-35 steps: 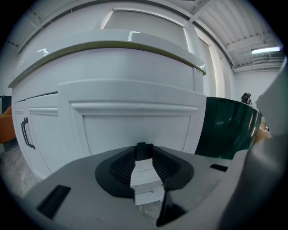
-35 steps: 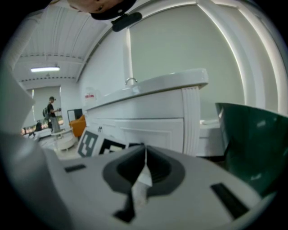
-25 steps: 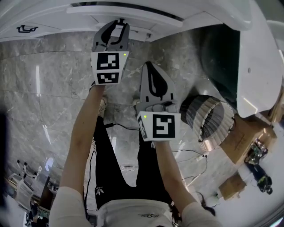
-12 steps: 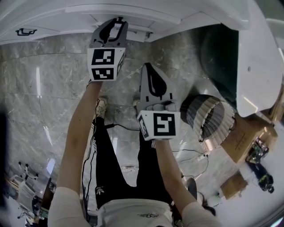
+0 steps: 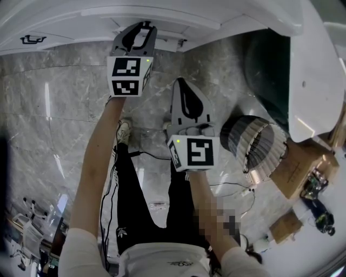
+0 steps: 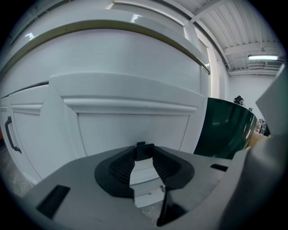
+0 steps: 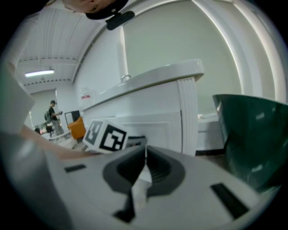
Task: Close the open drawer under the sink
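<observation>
The white drawer front (image 6: 135, 123) stands out a little from the white cabinet under the sink counter (image 5: 65, 16). My left gripper (image 5: 145, 27) is at that front, its jaw tips closed on the drawer's small black handle (image 6: 144, 147); the left gripper (image 6: 144, 152) points slightly downward. My right gripper (image 5: 181, 82) hangs lower and to the right over the marble floor, away from the cabinet. The right gripper (image 7: 145, 155) is shut with nothing between its pads. The left gripper's marker cube (image 7: 105, 134) shows beside it.
A dark green bin (image 5: 267, 70) stands right of the cabinet, close to the drawer. A round ribbed basket (image 5: 254, 143) and cardboard boxes (image 5: 294, 173) sit on the floor at the right. Another black handle (image 5: 31, 38) is on the left cabinet door. Cables cross the floor.
The left gripper sits slightly higher in the view, against the drawer front. The right gripper has kept its place.
</observation>
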`<state>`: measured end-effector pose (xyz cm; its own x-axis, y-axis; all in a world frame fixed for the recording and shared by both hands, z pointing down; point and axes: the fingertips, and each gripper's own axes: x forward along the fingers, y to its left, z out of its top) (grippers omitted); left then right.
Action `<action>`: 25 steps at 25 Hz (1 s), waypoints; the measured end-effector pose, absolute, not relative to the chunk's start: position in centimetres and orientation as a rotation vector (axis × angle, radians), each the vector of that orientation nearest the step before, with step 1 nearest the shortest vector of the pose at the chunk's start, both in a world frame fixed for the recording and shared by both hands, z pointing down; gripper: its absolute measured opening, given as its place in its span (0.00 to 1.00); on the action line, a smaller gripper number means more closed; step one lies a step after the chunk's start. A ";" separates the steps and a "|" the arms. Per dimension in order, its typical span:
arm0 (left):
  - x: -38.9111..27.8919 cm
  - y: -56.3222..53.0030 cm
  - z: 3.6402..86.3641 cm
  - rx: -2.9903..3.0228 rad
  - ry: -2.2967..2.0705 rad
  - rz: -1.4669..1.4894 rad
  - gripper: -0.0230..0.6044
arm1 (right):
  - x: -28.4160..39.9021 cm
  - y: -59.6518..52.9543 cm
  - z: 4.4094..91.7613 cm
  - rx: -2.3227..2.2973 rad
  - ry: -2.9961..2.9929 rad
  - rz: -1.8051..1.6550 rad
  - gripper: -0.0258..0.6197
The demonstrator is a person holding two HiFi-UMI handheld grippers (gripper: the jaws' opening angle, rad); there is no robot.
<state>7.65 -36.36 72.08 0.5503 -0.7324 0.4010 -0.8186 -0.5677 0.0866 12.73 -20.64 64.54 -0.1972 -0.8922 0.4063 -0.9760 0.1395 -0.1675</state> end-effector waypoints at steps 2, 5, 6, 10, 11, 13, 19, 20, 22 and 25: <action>7.7 -36.5 72.1 2.520 -1.274 0.468 0.27 | 12.7 -20.4 64.7 1.843 -2.199 0.598 0.09; 7.7 -36.5 72.2 2.514 -1.270 0.489 0.29 | 12.7 -19.9 64.8 1.845 -2.193 0.610 0.09; 7.8 -36.5 72.2 2.519 -1.274 0.498 0.29 | 12.6 -19.8 64.8 1.844 -2.194 0.610 0.09; 8.5 -35.7 71.8 2.513 -1.269 0.467 0.44 | 12.3 -19.2 64.4 1.838 -2.202 0.605 0.09; 8.7 -35.3 71.7 2.504 -1.260 0.457 0.46 | 12.3 -19.0 64.3 1.841 -2.203 0.604 0.09; 8.8 -34.8 71.5 2.485 -1.256 0.441 0.49 | 12.4 -18.7 64.0 1.847 -2.201 0.599 0.09; 7.9 -33.5 69.6 2.461 -1.312 0.441 0.50 | 13.0 -17.3 61.4 1.897 -2.216 0.605 0.09; 7.5 -33.0 69.0 2.453 -1.315 0.439 0.50 | 12.9 -17.1 60.7 1.904 -2.220 0.610 0.09; 7.0 -32.5 67.3 2.450 -1.322 0.435 0.50 | 12.7 -16.9 58.8 1.902 -2.237 0.586 0.09; 6.9 -32.8 63.2 2.486 -1.339 0.429 0.50 | 12.6 -18.3 54.9 1.896 -2.287 0.472 0.09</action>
